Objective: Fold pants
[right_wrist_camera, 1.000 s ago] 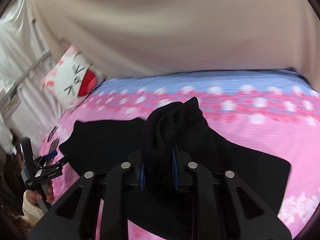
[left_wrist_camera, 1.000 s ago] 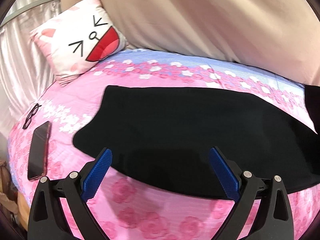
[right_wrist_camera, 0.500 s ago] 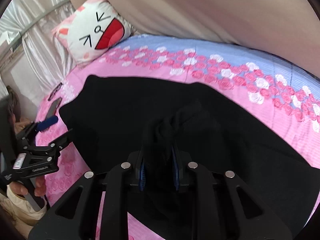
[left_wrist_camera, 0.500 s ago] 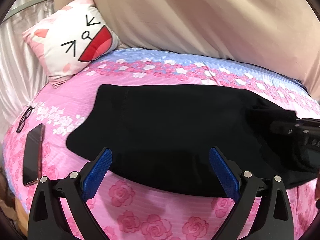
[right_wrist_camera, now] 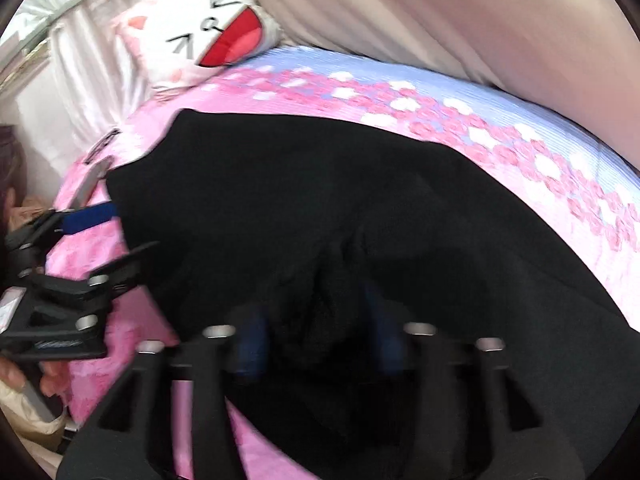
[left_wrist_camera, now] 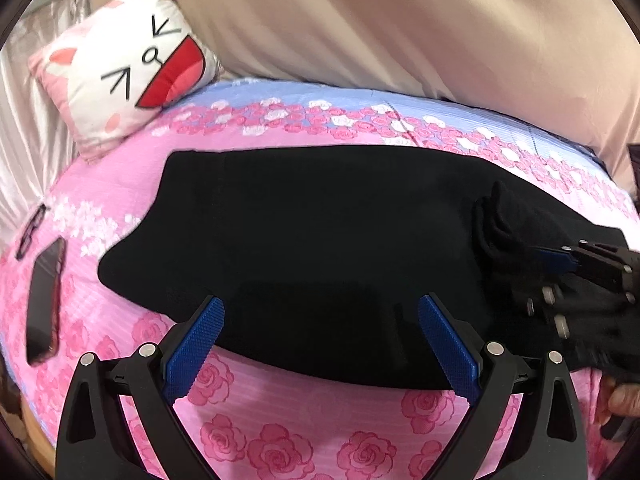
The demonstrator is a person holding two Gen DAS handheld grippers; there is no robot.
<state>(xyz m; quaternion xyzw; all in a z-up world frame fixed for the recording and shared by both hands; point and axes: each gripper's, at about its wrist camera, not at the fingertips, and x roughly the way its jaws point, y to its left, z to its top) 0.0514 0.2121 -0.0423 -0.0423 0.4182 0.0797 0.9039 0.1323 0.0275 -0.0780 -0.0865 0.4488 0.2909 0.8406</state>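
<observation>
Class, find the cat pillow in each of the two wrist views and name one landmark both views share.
Left wrist: cat pillow at upper left, at the head of the bed.
Right wrist: cat pillow at top, left of centre.
Shared landmark: the black pants spread on the pink sheet, below and right of the pillow.

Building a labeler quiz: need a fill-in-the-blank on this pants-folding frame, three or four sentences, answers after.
1. The pants on the bed are ____ in colour.
2. The phone lies to the ____ of the pants in the left wrist view.
3. The cat pillow has a ____ mouth.
4. The left gripper has its jaws ____.

Answers: black; left; red; open
</observation>
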